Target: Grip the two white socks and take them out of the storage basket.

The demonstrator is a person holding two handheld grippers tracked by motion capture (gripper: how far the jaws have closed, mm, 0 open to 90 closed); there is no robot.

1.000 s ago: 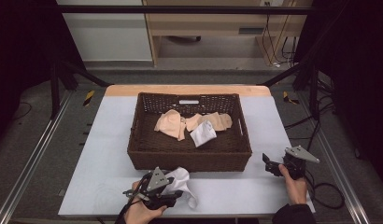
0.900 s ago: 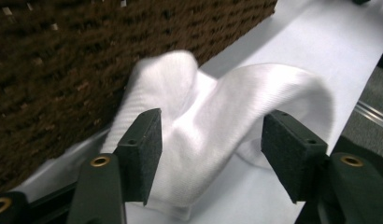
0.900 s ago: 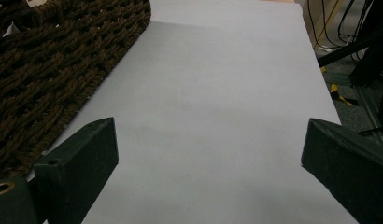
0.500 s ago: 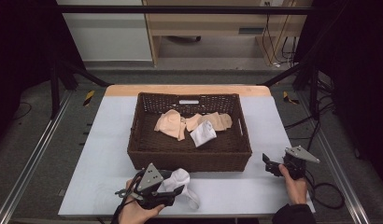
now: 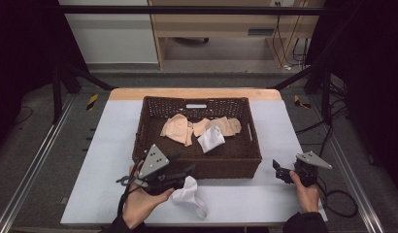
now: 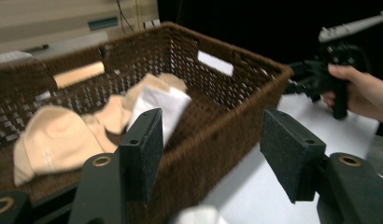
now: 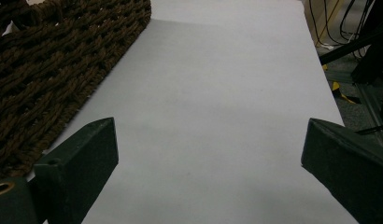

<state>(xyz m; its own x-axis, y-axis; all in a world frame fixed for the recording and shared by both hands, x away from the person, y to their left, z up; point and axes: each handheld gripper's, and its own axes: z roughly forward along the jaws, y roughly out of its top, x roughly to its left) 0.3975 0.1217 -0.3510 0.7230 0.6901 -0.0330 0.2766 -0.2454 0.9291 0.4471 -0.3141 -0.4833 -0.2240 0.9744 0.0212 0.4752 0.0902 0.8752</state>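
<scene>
While the left gripper hangs over the near edge of the table, just in front of the brown basket, its jaws stand wide with nothing between them, and they have just closed a little; a white sock lies on the table right beside it, close to the near edge; the right gripper sits near the table's near right corner, jaws wide and empty; more socks lie in the basket.
</scene>
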